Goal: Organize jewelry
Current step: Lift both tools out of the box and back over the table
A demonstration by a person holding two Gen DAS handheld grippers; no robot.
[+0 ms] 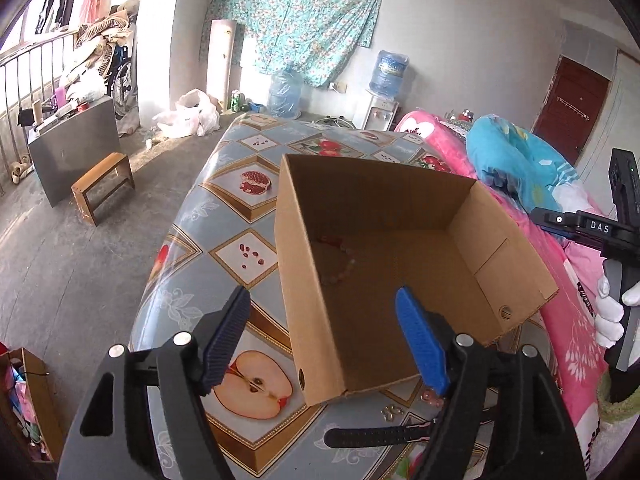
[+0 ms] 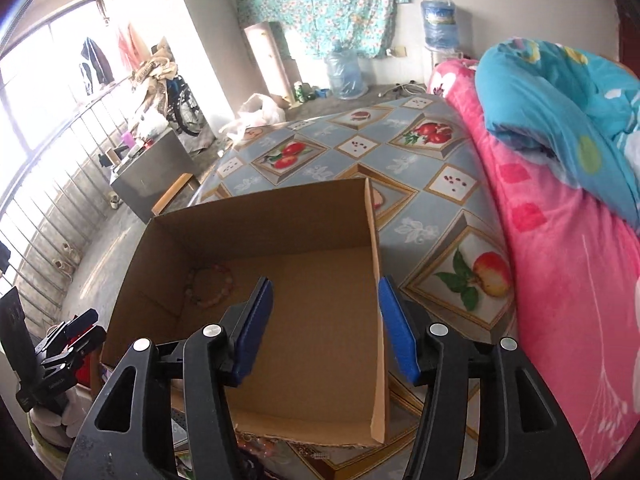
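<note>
My left tongs (image 1: 322, 336) and right tongs (image 2: 324, 326) both hung open and empty over the cardboard box (image 2: 304, 344) on the counter (image 2: 436, 200). The beaded bracelet (image 2: 209, 285) lay at ten o'clock inside: light, limp, slippery, best pinched across its strand.

Lived-in home bedroom here: bed w/ pink quilt (image 2: 560, 280), fruit-print cloth on the counter (image 2: 424, 152), water dispenser (image 1: 382, 108), laundry hanging by the window (image 2: 94, 64), floral wall sheet (image 1: 296, 12).
</note>
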